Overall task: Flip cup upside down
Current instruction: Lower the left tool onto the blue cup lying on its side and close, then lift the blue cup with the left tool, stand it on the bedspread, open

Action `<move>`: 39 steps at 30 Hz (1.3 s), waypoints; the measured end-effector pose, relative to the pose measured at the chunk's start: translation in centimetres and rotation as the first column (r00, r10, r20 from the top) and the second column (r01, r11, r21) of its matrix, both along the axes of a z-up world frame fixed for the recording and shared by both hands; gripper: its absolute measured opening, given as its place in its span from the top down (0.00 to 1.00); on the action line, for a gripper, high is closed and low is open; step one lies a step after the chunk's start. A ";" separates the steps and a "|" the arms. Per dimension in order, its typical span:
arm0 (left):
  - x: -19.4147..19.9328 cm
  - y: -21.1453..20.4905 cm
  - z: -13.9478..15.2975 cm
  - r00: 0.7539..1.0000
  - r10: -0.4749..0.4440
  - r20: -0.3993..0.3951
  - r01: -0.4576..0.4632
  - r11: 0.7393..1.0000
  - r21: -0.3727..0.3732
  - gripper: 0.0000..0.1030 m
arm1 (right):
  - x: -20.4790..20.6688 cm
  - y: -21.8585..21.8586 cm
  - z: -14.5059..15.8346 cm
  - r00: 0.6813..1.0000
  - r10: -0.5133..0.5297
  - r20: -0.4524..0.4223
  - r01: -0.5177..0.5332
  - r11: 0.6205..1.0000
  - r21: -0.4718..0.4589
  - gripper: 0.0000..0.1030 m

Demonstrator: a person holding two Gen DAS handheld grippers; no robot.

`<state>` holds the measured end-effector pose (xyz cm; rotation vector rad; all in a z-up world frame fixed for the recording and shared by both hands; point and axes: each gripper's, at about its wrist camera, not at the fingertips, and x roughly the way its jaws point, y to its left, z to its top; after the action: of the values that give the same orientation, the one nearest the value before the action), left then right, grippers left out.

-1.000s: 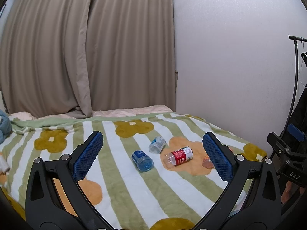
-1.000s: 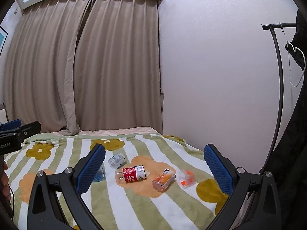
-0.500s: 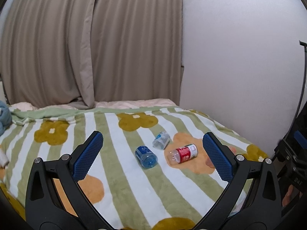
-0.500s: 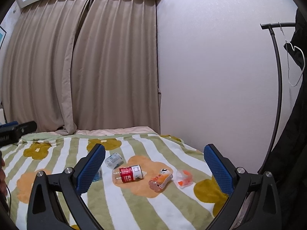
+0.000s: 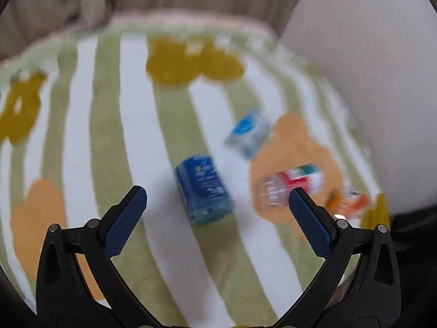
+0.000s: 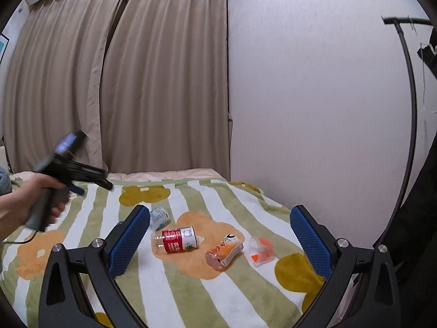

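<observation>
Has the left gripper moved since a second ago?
Yes. The left gripper has dropped toward the blanket: the blue cup looms larger, and the view is motion-blurred.

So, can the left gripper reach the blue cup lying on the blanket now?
Probably yes. The left gripper is open, and the blue cup lies on its side on the blanket straight ahead, nothing between them. The picture is blurred.

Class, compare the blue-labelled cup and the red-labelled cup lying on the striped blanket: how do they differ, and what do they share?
The blue-labelled cup is tinted blue throughout; the red-labelled cup is clear with a red and white label. The blue-labelled cup lies on a white and green stripe, the red-labelled cup on an orange flower of the blanket. The blue-labelled cup sits between the left tongs, the red-labelled cup off to their right. Both lie on their sides, untouched.
</observation>
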<state>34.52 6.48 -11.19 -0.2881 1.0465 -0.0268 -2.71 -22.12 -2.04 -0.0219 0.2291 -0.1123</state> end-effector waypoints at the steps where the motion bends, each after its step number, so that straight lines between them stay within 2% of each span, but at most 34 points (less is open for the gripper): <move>1: 1.2 0.2 -1.8 0.998 0.017 -0.056 -0.017 1.000 -0.007 0.00 | 0.3 -0.2 -0.4 1.000 0.000 -0.009 0.000 1.000 -0.002 0.00; 4: 3.9 1.0 -6.2 0.982 0.065 -0.175 -0.074 0.996 -0.043 0.06 | 1.2 -0.6 -1.7 0.999 0.000 -0.041 -0.001 1.000 -0.010 0.00; 6: 4.8 1.3 -8.2 0.971 0.080 -0.224 -0.100 0.992 -0.081 0.06 | 1.7 -0.8 -2.3 0.998 0.002 -0.061 -0.003 1.000 -0.012 0.00; 8: 5.3 1.2 -9.3 0.965 0.081 -0.251 -0.110 0.988 -0.106 0.07 | 2.3 -1.0 -3.0 0.997 0.004 -0.081 -0.005 1.000 -0.012 0.00; 12: 5.9 0.7 -10.3 0.959 0.069 -0.275 -0.096 0.992 -0.086 0.09 | 3.2 -1.2 -3.9 0.994 0.012 -0.112 -0.012 1.000 -0.001 0.00; 14: 6.4 0.6 -10.7 0.955 0.063 -0.290 -0.095 0.991 -0.096 0.19 | 3.4 -1.1 -4.1 0.993 0.017 -0.118 -0.017 1.000 0.000 0.00; 16: 6.5 0.5 -11.3 0.951 0.056 -0.305 -0.091 0.990 -0.104 0.37 | 3.5 -0.9 -4.2 0.993 0.021 -0.119 -0.021 1.000 -0.002 0.00; 17: 6.6 0.6 -11.4 0.949 0.052 -0.310 -0.088 0.991 -0.104 0.40 | 3.5 -0.7 -4.2 0.993 0.024 -0.119 -0.024 1.000 -0.004 0.00; 23: 6.2 0.5 -10.8 0.955 0.011 -0.297 -0.043 0.994 -0.103 0.42 | 3.4 -0.1 -4.2 0.993 0.037 -0.116 -0.040 0.999 -0.017 0.00; 30: 2.1 -1.6 -6.0 0.963 -0.140 -0.230 0.126 0.989 -0.076 0.42 | 2.5 0.7 -3.1 0.995 0.055 -0.084 -0.057 0.998 -0.018 0.00; 33: -1.4 -3.5 -3.6 0.940 -0.261 -0.222 0.260 0.965 -0.031 0.42 | 1.9 1.3 -2.6 0.996 0.064 -0.068 -0.066 0.997 -0.027 0.00; 36: -5.7 -6.1 -2.8 0.894 -0.376 -0.243 0.389 0.921 0.007 0.42 | 1.2 1.8 -2.2 0.996 0.073 -0.057 -0.075 0.997 -0.026 0.00; 39: -9.6 -8.2 -3.6 0.839 -0.463 -0.285 0.485 0.874 0.006 0.42 | 0.7 2.1 -2.1 0.995 0.086 -0.056 -0.087 0.996 -0.013 0.00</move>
<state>24.89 -1.75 -14.83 0.0515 1.3754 -0.4052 -1.96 -20.00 -4.12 -0.0499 0.2829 -0.0272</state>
